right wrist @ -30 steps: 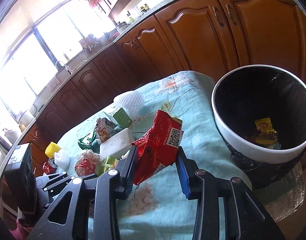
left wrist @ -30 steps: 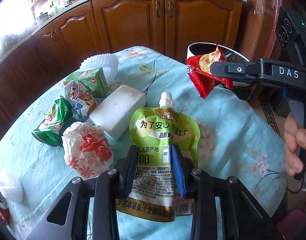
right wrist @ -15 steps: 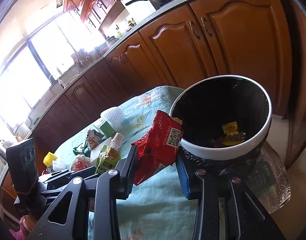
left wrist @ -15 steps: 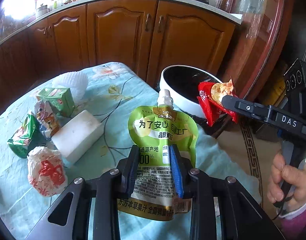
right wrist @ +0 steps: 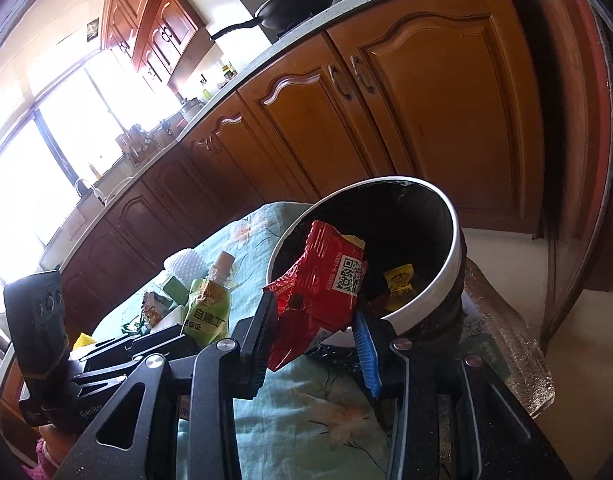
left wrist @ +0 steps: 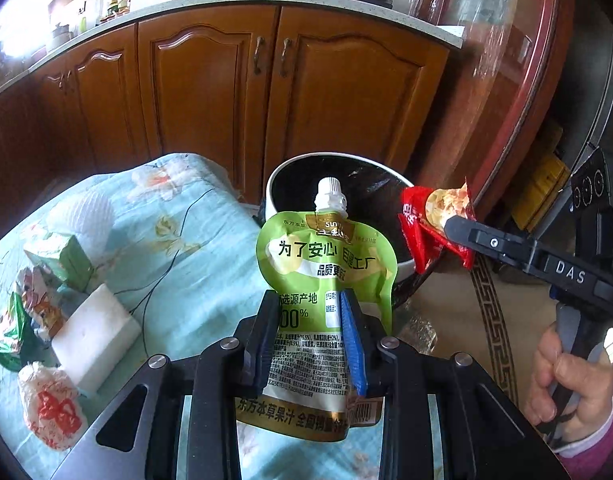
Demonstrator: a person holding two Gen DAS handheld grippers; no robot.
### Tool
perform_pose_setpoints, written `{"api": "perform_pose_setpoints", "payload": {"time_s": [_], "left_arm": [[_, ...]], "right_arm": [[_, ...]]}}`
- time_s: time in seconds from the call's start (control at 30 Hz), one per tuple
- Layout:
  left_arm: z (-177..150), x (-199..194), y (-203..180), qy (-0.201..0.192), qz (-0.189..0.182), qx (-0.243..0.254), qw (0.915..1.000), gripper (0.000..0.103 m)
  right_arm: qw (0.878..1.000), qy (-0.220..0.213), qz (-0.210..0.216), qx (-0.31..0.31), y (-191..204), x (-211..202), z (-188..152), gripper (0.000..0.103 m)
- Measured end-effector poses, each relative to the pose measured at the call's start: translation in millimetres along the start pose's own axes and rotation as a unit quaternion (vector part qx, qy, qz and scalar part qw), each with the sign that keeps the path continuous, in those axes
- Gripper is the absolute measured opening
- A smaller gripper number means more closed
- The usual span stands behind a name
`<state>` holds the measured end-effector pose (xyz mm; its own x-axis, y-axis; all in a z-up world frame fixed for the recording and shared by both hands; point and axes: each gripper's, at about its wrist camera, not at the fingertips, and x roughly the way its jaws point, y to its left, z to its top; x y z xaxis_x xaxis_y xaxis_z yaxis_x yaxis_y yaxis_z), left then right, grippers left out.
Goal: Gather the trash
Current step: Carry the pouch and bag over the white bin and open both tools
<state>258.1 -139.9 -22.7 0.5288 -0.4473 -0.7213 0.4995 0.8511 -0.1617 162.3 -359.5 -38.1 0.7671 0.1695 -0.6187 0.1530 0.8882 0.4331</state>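
Observation:
My left gripper [left wrist: 308,312] is shut on a green juice pouch [left wrist: 326,256] with a white cap, held upright above the table edge in front of the white-rimmed trash bin [left wrist: 278,184]. My right gripper [right wrist: 316,316] is shut on a red snack wrapper [right wrist: 326,284] and holds it over the near rim of the bin [right wrist: 458,240]. The red wrapper [left wrist: 430,228] and right gripper also show at the right of the left wrist view. A yellow wrapper [right wrist: 400,284] lies inside the black-lined bin.
On the floral cloth table [left wrist: 194,240] lie a white foam block [left wrist: 94,340], a green carton [left wrist: 60,260], a crumpled white-red wrapper [left wrist: 50,404], a green packet [left wrist: 6,336] and a white foam net [left wrist: 86,212]. Wooden cabinets [left wrist: 266,92] stand behind the bin.
Both grippers have swung right toward the bin with their loads. The red wrapper now hangs over the bin's rim, and the pouch has come up close in front of it.

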Motion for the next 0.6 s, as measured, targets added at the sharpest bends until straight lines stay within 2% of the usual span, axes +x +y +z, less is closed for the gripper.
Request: {"api": "perform_pose_setpoints", "payload": {"time_s": [0.37,0.6], "left_arm": [[38.0,41.0,-10.9,0.002,0.0,0.008,1.0,0.029],[61.9,73.2,-17.1,0.017,0.006,0.013,0.9997,0.029]], "right_arm": [[1.0,0.008,-0.023,-0.014,-15.2,13.2,18.9,0.038],[0.999,0.027,-0.035,-0.028,-21.7,28.7,33.0,0.038]]}}
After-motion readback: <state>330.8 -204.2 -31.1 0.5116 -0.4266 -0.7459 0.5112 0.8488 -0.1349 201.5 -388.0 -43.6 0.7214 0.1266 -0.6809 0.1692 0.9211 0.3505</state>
